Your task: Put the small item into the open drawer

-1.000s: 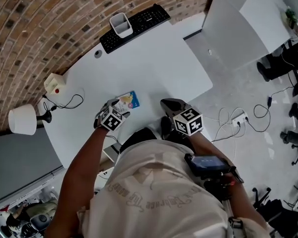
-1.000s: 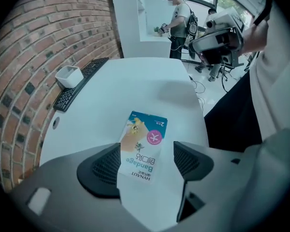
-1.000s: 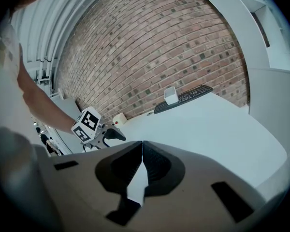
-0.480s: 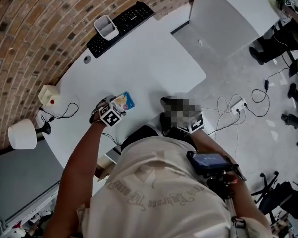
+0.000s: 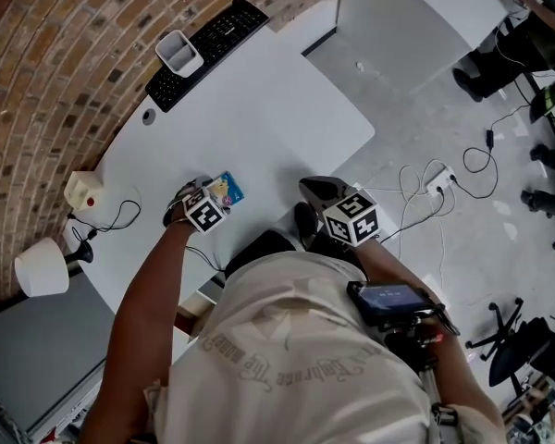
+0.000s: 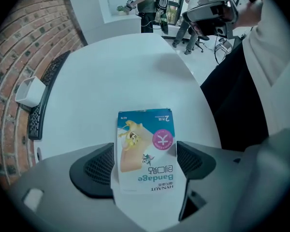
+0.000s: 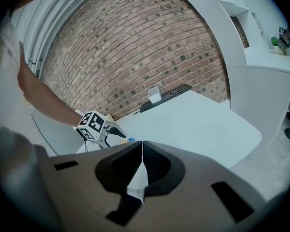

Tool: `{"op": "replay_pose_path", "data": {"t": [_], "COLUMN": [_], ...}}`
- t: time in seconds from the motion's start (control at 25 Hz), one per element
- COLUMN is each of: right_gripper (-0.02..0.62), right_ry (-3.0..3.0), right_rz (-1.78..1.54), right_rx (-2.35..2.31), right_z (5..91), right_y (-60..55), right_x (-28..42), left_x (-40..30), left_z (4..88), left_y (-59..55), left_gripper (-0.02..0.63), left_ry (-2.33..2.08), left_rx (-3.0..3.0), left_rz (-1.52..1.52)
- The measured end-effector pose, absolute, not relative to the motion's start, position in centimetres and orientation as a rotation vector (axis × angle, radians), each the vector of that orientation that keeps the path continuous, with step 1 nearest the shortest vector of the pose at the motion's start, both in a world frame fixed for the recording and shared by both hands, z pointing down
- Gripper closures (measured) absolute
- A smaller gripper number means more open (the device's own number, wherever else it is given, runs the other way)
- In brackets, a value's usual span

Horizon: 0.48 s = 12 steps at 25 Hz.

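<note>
A small blue and white bandage box lies flat on the white table, near its front edge. My left gripper straddles the box with its jaws spread wide. Their dark pads stand right beside the box's long sides, and I see no squeeze on it. In the head view the left gripper sits just behind the box. My right gripper hovers at the table's front edge by my body, with its jaws pressed together on nothing. No drawer shows clearly.
A black keyboard and a white cup stand at the far side by the brick wall. A cream box with a red button, a cable and a white lamp are at the left. Cables lie on the floor to the right.
My left gripper has slid forward so that the box now lies between its jaws. The right gripper has stayed where it was, and the head view has shifted a little.
</note>
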State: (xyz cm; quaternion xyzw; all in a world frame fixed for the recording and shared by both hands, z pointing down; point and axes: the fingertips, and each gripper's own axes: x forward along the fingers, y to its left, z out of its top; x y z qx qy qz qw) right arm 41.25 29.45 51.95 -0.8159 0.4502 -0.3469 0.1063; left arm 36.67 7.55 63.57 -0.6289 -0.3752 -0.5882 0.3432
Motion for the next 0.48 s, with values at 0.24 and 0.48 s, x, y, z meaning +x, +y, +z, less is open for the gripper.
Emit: {"op": "replay_pose_path", "data": {"t": [0.24,0.48], "right_gripper": [0.589,0.589], "right_ry": [1.295,1.298], "right_rz": [-1.034,-1.045], "right_rx": [-2.402,-2.394], "right_z": [52.24,52.45], "right_y": [29.87,29.72], "right_x": [41.23,40.68], "left_x": [36.4,36.34], "left_z": [64.18,64.11], "left_y": [7.66,7.83], "left_gripper": [0.219,0.219], "left_ry": [-0.974,-0.945], "left_rx": [-1.586,-1.571], "left_rz": [-1.56,-1.585]}}
